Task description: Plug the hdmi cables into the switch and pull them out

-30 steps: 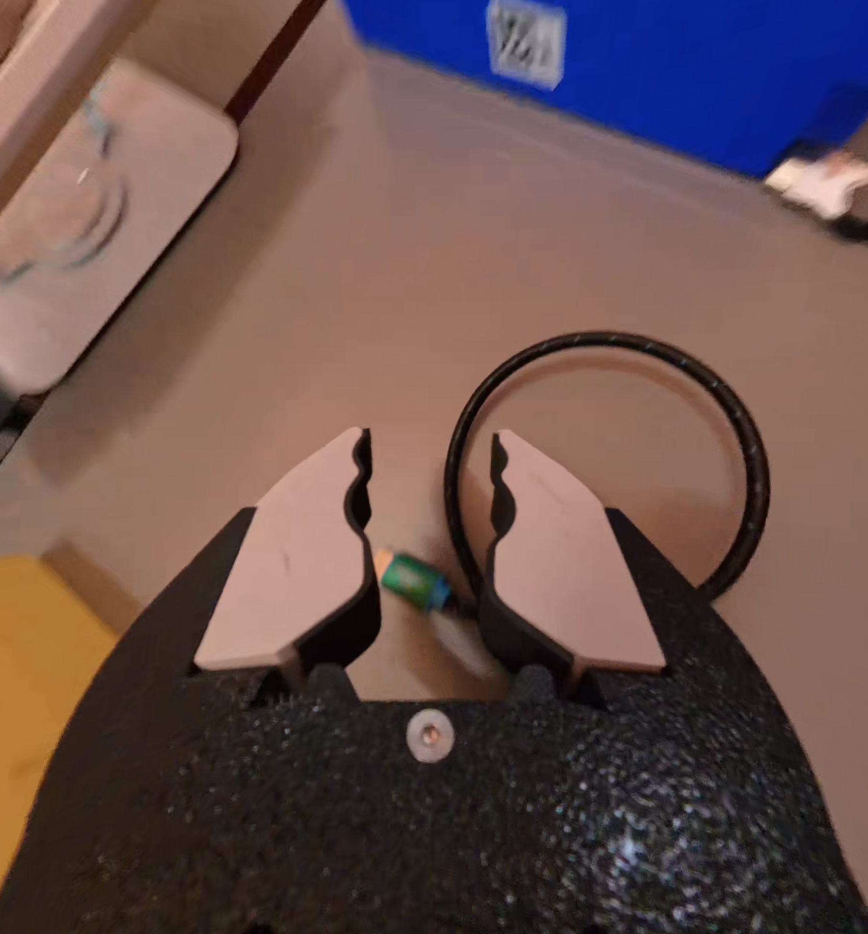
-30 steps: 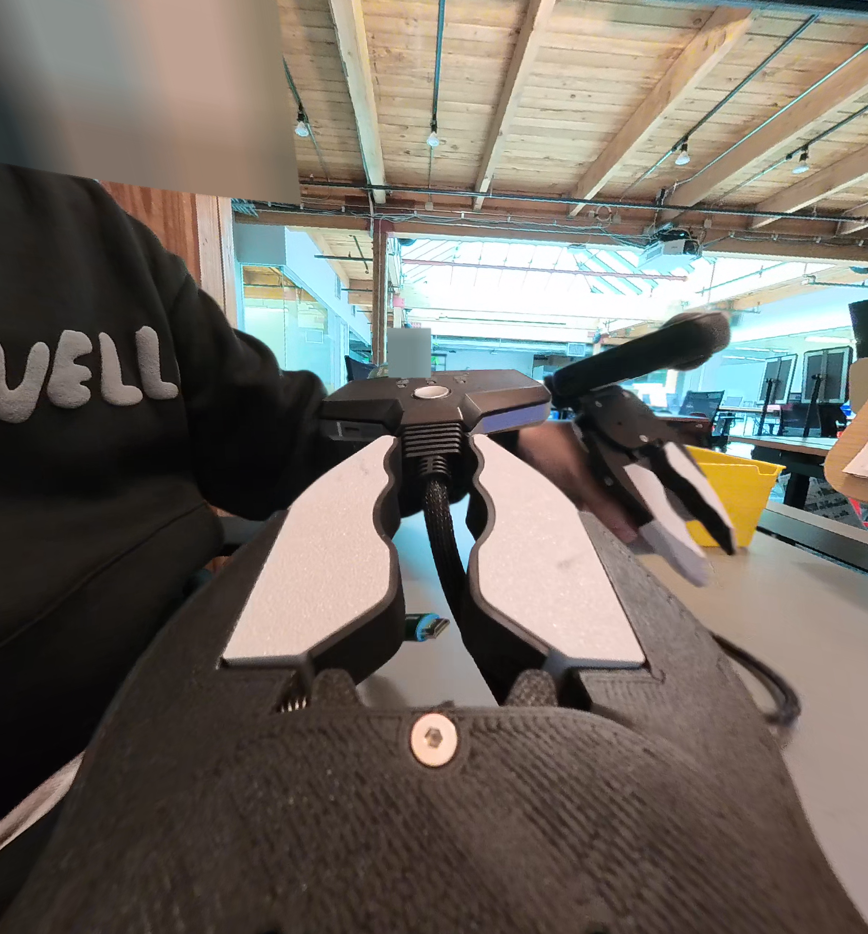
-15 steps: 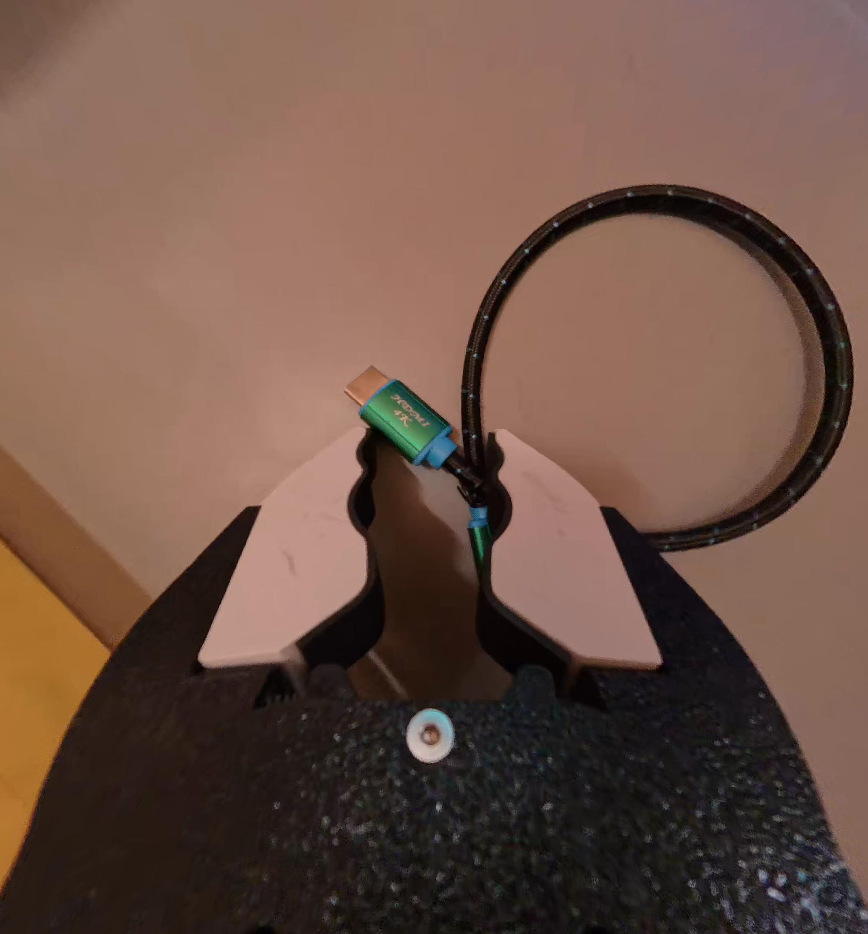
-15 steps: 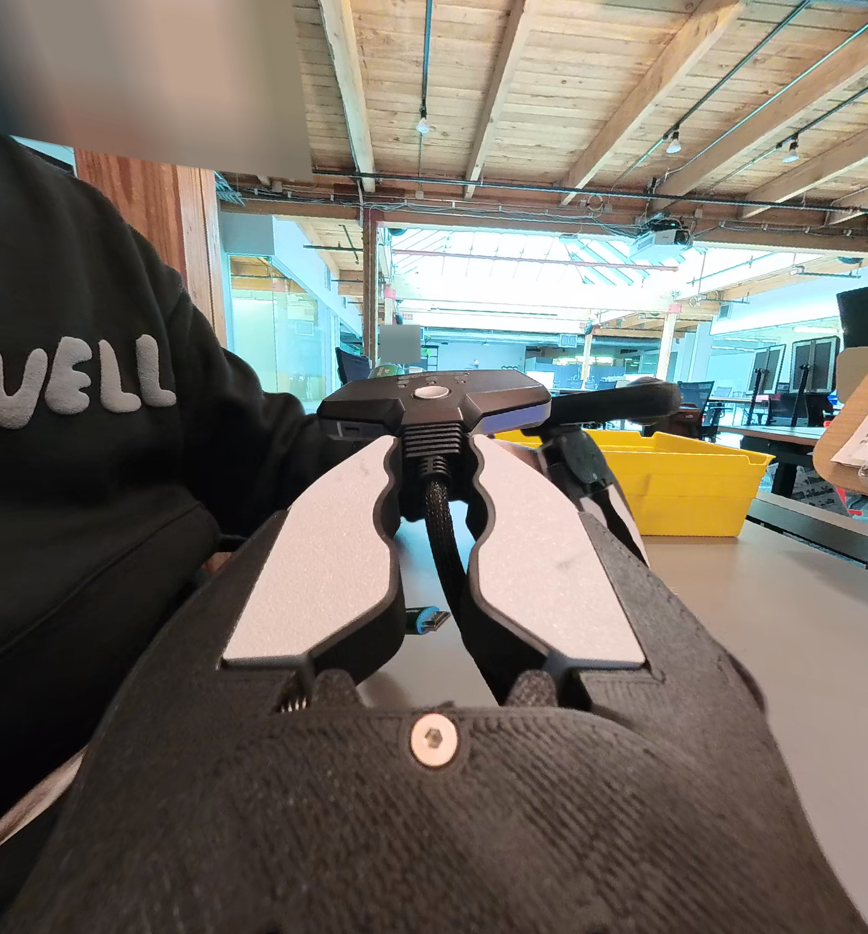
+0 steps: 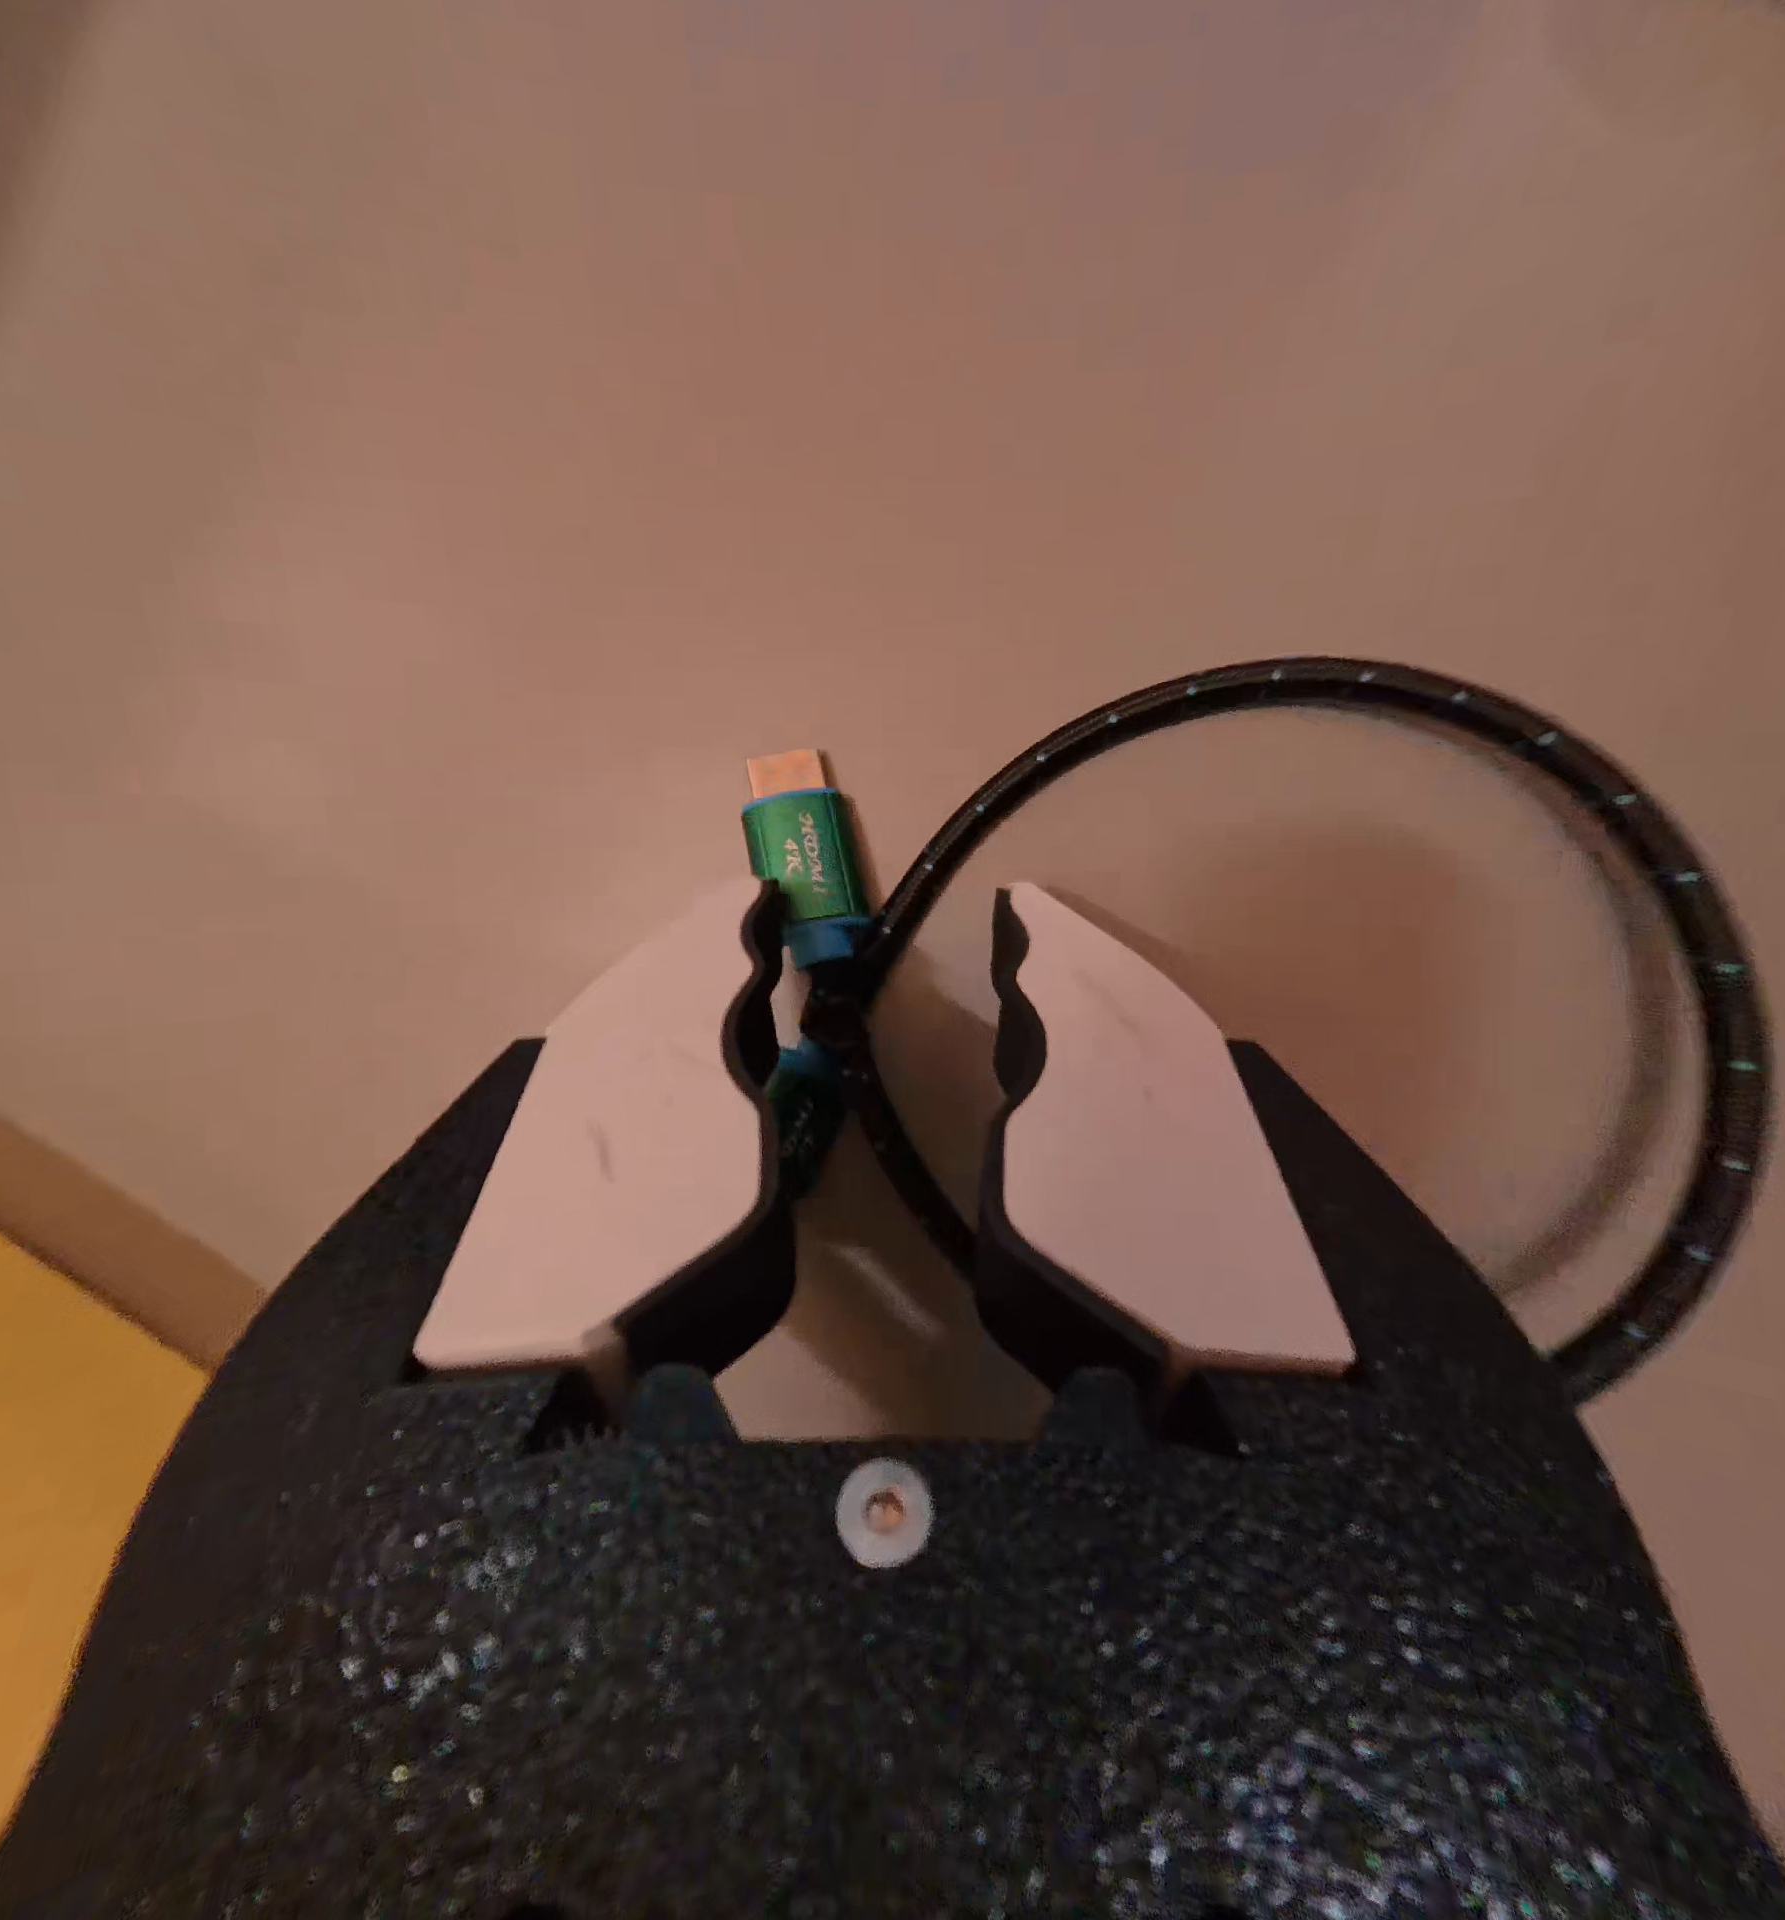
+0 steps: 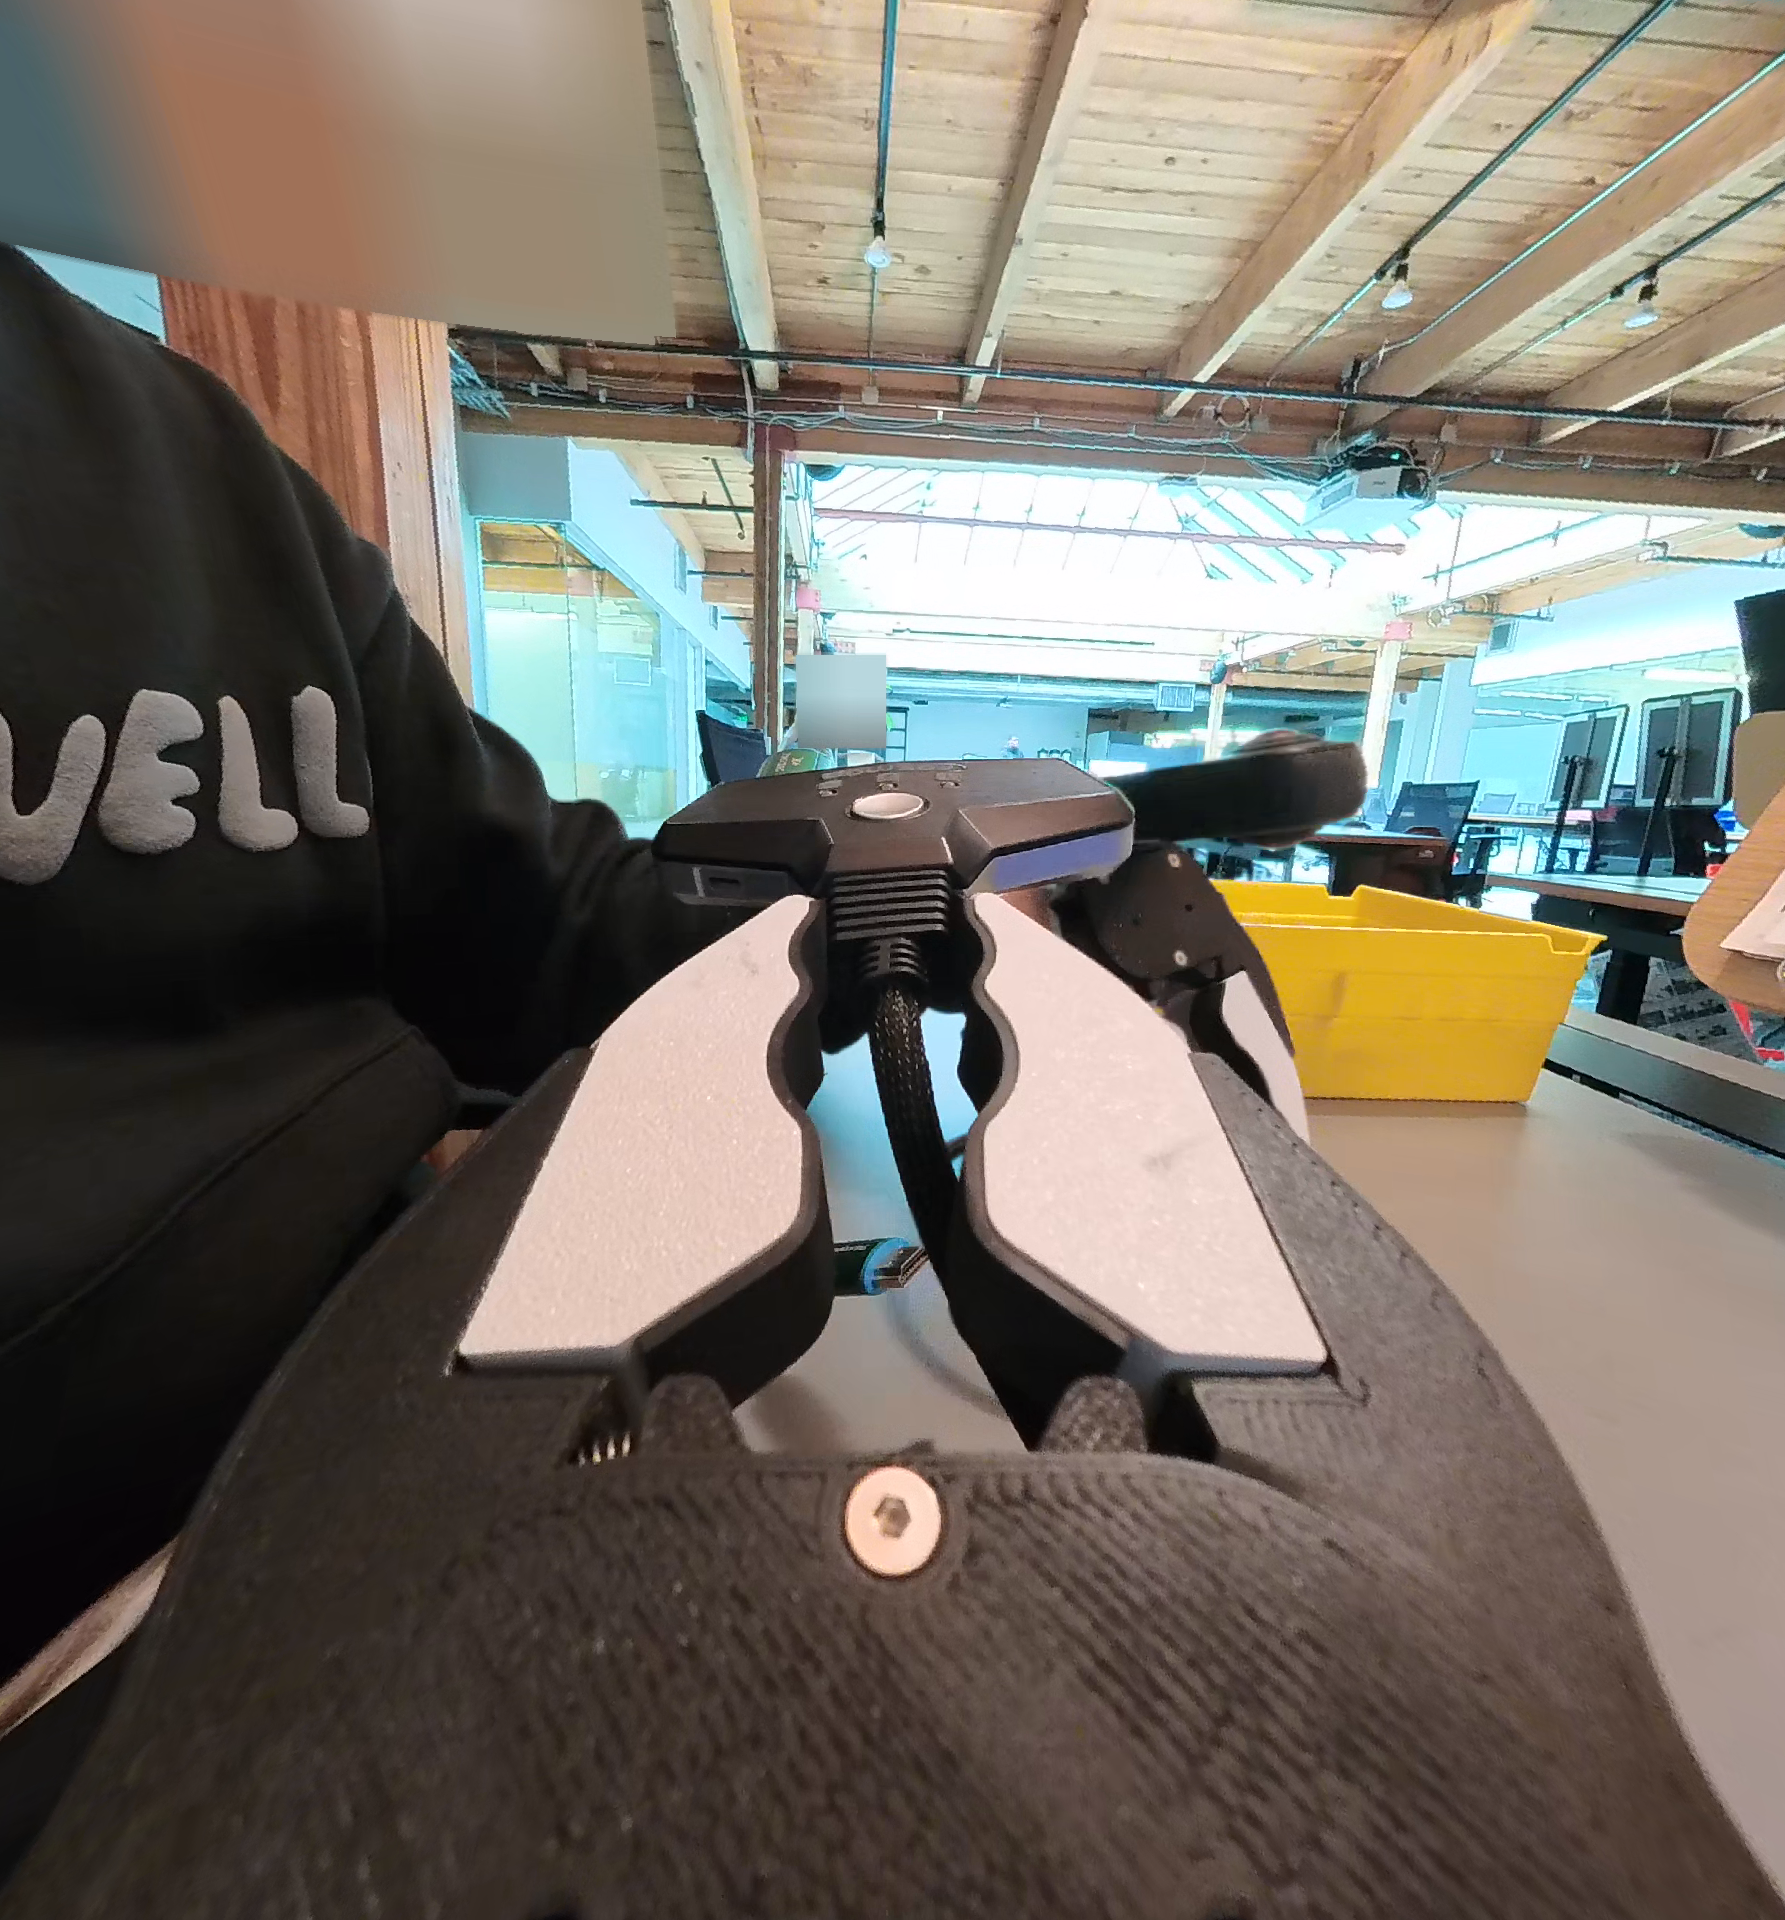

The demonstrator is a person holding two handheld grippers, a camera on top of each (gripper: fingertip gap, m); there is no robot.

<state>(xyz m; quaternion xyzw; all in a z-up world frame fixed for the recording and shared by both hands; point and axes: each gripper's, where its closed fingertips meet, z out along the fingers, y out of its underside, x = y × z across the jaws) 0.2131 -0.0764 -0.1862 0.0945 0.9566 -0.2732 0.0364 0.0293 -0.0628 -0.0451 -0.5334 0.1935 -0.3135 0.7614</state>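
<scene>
In the left wrist view, a green HDMI plug lies on the tan table with its metal tip pointing away. It sits against my left fingertip. My left gripper is open around it. Its black braided cable loops off to the right, and a second green connector lies lower between the fingers. In the right wrist view, my right gripper is shut on the ribbed neck of the black HDMI switch and holds it level. The switch's own braided cable hangs down between the fingers.
A green plug lies on the grey table under the right gripper. A yellow bin stands behind at the right. A person in a black sweatshirt fills the left. A yellow surface lies beyond the table edge.
My left gripper has come down over the green plug, which now points straight away beside the left fingertip. My right gripper still holds the switch, almost unmoved.
</scene>
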